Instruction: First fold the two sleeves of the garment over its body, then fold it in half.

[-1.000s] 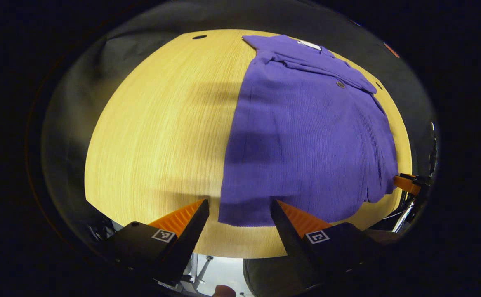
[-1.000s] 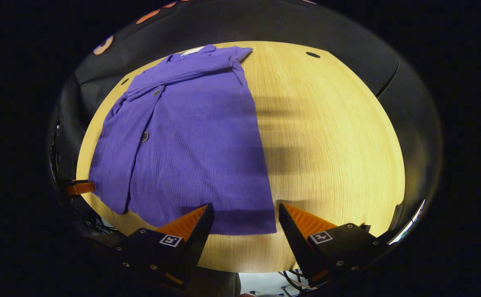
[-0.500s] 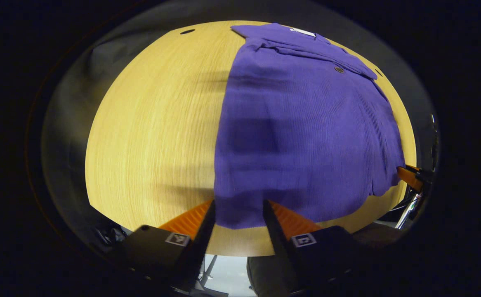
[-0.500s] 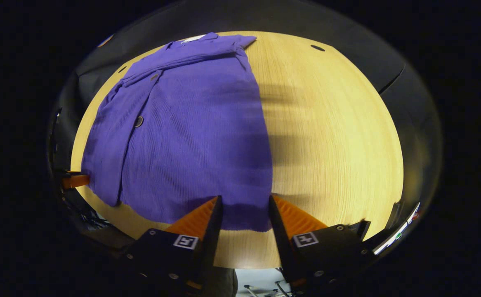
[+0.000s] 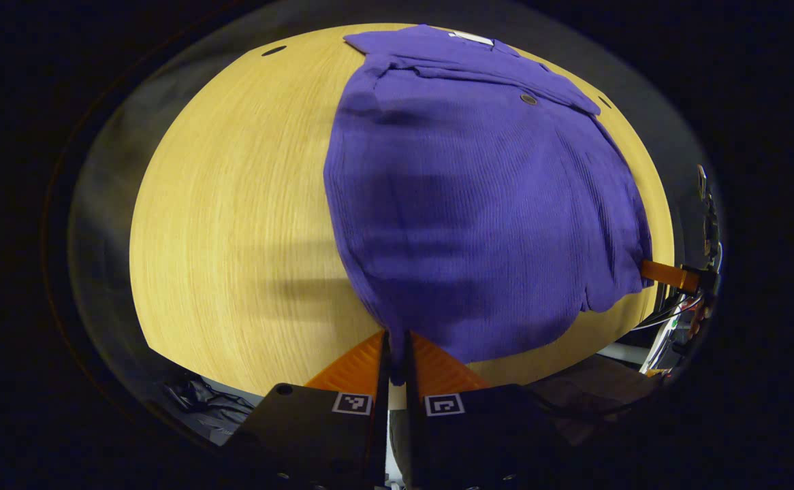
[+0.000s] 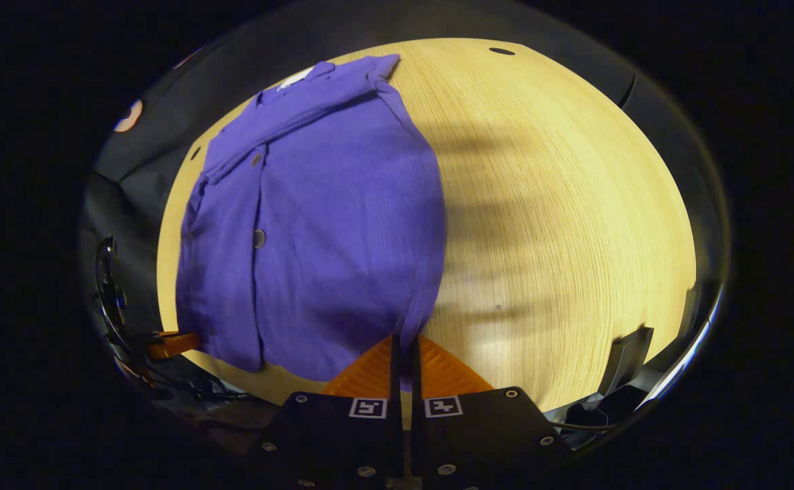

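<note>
A purple buttoned garment [image 5: 479, 197] lies flat on the round wooden table [image 5: 233, 204], collar at the far end, with a sleeve folded across its upper body. My left gripper [image 5: 395, 335] is shut on the near left corner of its hem, and the cloth bunches up into the fingers. In the right gripper view the garment [image 6: 329, 224] lies left of centre on the table [image 6: 560, 204], and my right gripper [image 6: 404, 338] is shut on the near right hem corner. Each view catches the other gripper [image 5: 669, 273] [image 6: 172, 344] at the hem's far side.
A small dark hole [image 5: 274, 50] [image 6: 502, 51] sits near the table's far rim. Cables [image 5: 666, 320] hang beyond the near edge of the table beside the other gripper. A dark block [image 6: 625, 354] stands at the table's near right rim.
Both grippers moved forward onto the hem and went from wide open to shut on its two near corners. The hem edge now gathers up between the fingers.
</note>
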